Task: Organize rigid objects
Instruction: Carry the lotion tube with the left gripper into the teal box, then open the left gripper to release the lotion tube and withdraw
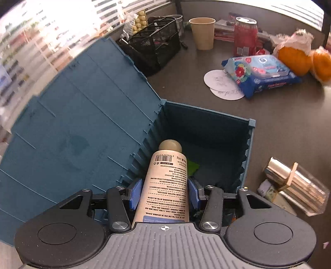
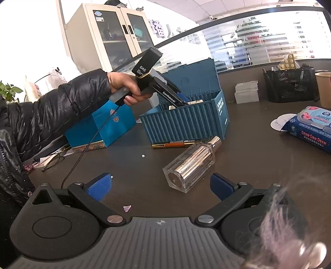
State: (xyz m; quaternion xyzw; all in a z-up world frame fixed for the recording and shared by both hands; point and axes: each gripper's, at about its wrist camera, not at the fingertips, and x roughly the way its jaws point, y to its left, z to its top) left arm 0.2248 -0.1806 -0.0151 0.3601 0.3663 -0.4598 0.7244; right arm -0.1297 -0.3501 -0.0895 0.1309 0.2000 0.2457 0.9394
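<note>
Tube [image 1: 165, 182] over box [image 1: 206, 128] (lid behind).

A dark grey desk [image 2: 258, 165] is backed by a low grey partition [image 2: 244, 68], behind which striped frosted glass panels [image 2: 269, 39] are brightly lit, while a cream cabinet [image 2: 107, 35] with glazed doors is seen beneath a white tiled ceiling [image 2: 217, 8].

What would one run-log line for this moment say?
left gripper: shut on cream tube, cap down over blue container box | right gripper: open, empty | clear bottle: lying on table
</note>
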